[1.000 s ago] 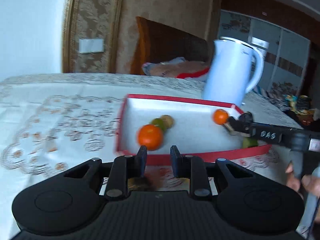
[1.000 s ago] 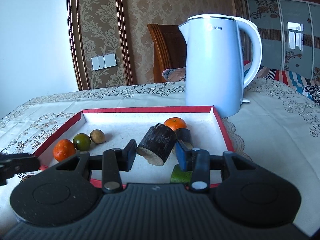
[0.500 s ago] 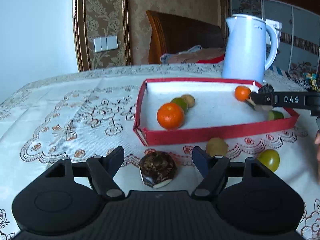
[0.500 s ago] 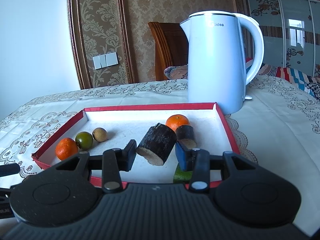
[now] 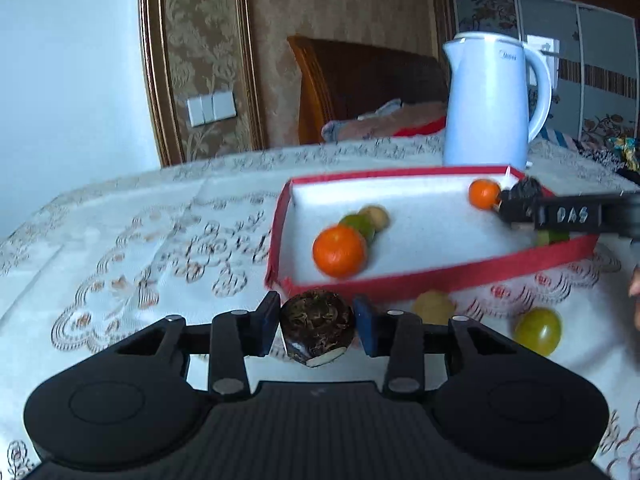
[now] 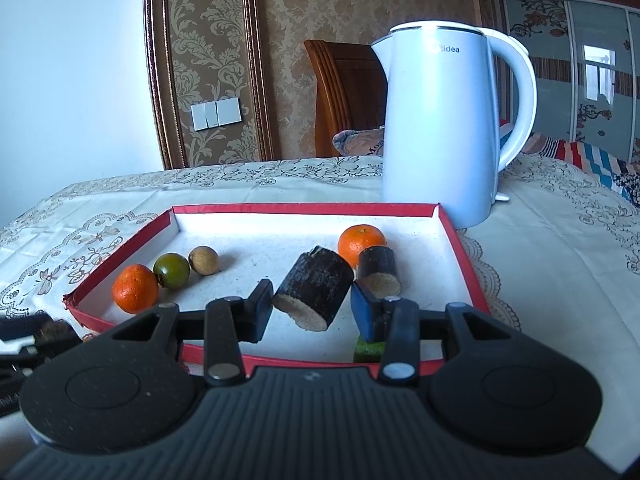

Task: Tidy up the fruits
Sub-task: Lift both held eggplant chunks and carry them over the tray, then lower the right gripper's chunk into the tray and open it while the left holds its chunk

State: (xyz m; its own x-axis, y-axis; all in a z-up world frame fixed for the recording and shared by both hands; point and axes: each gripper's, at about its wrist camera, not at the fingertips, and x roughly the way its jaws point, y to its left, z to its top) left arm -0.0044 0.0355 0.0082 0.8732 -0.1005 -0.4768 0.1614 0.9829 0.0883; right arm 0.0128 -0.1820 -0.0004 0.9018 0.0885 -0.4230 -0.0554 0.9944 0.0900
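Note:
A red-rimmed white tray lies on the lace tablecloth. In it are two oranges, a green fruit, a brown longan and a dark sugarcane piece. My left gripper is shut on a dark sugarcane chunk, held just before the tray's near left corner. My right gripper is shut on another sugarcane piece over the tray's right half; it also shows in the left wrist view.
A white electric kettle stands behind the tray's far right corner. A yellowish fruit and a green fruit lie on the cloth in front of the tray. A wooden chair stands behind the table.
My left gripper opened around the sugarcane chunk on the cloth, then shut on it and lifted it toward the tray. My right gripper has held its piece nearly still over the tray.

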